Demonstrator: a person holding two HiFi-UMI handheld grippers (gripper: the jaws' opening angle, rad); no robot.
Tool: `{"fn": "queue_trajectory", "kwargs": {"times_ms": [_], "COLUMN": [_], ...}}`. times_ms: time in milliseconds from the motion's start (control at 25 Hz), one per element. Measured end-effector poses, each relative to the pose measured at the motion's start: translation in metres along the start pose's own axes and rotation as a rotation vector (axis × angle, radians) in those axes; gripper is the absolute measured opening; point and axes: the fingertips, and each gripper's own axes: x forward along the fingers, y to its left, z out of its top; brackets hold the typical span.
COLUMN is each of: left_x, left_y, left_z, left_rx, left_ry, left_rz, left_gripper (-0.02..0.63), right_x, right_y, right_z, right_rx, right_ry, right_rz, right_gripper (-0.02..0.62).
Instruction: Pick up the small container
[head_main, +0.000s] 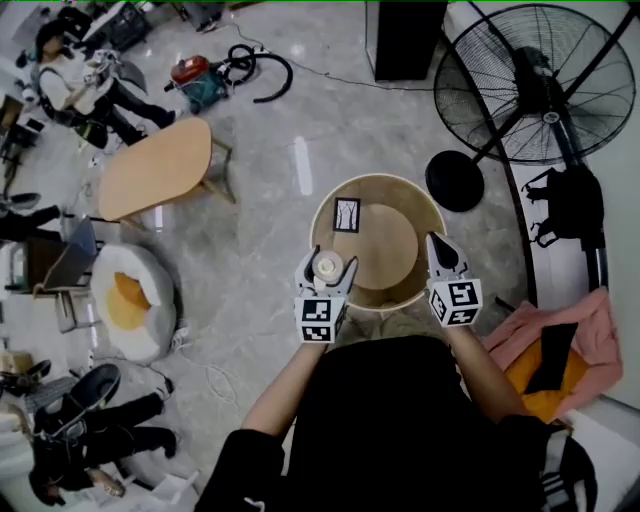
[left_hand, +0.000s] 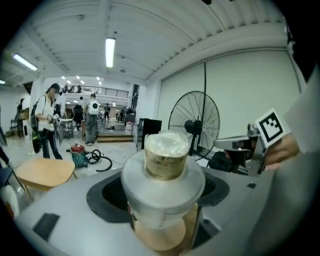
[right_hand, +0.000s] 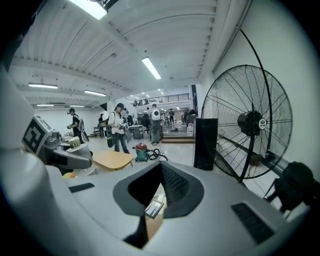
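The small container (head_main: 326, 264) is a pale tub with a clear lid and a cream top, and my left gripper (head_main: 327, 276) is shut on it. It hangs above the left rim of the round wooden table (head_main: 388, 250). In the left gripper view the container (left_hand: 166, 156) fills the middle between the jaws. My right gripper (head_main: 441, 246) hovers over the table's right rim with its jaws together and nothing between them; in its own view the right gripper (right_hand: 160, 172) points down at the tabletop.
A small black-framed card (head_main: 346, 214) lies on the table's far left part. A large floor fan (head_main: 545, 85) stands at the back right, its round base (head_main: 455, 180) close to the table. An oval wooden table (head_main: 155, 165) and a white-yellow cushion (head_main: 130, 300) sit to the left, and a pink cloth (head_main: 575, 340) lies to the right.
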Motion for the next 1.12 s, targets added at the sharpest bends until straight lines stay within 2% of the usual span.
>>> {"fn": "queue_trajectory", "kwargs": {"times_ms": [80,280,440,760,1120], "left_x": [-0.008,-0.027,-0.034,-0.014,-0.009], "left_y": [-0.001,0.000,0.011,0.018,0.020], "left_z": [0.007,0.018,0.018,0.020,0.020], "left_rx": [0.044,-0.006,-0.042,-0.091,-0.087], "left_ry": [-0.006,-0.019,-0.028,-0.014,-0.002], "left_rz": [-0.008,-0.040,-0.034,-0.009,-0.004], "left_gripper": [0.360,0.360,0.359,0.359,0.359], "right_x": [-0.003,-0.014,-0.025,-0.029,-0.031], "right_y": [-0.007,-0.011,-0.019,-0.046,-0.050], "right_z": [0.010,0.030,0.033,0.032,0.031], "right_rx": [0.005,-0.021,-0.030,-0.034,-0.040], "right_ry": [-0.025,-0.099,-0.107,-0.084,-0.074], "right_rz": [-0.036,-0.056,-0.096,-0.132,-0.162], "right_gripper": [0.021,0.023,0.021,0.021,0.021]}}
